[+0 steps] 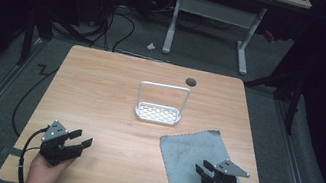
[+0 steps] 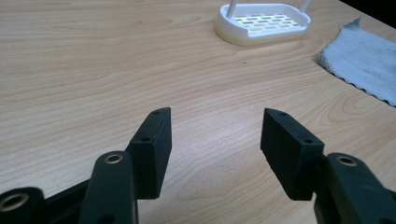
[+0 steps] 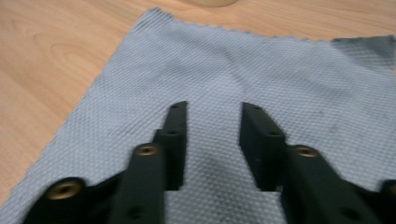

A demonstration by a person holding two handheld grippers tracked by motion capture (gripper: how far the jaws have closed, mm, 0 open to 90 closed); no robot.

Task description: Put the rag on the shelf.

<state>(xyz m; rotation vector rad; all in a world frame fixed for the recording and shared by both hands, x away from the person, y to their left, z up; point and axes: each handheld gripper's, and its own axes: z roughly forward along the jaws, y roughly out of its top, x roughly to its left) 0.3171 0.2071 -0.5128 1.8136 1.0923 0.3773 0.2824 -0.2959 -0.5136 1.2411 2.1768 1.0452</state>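
Two grippers rest low near the table's near edge: left gripper (image 1: pixel 78 141) spread over bare wood, right gripper (image 1: pixel 202 169) parted, empty, above the grey cloth (image 1: pixel 194 163) lying near the white rack (image 1: pixel 157 114).

In the right gripper view, the grey cloth (image 3: pixel 261 70) runs off the right and near edges, and the white rack (image 3: pixel 212 2) is cut to a blurred sliver at the far edge.

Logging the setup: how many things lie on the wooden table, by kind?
White slotted plastic tray with wire handle: 1
Grey-blue woven cloth: 1
Black hand-held gripper: 2, left and right
Total: 4
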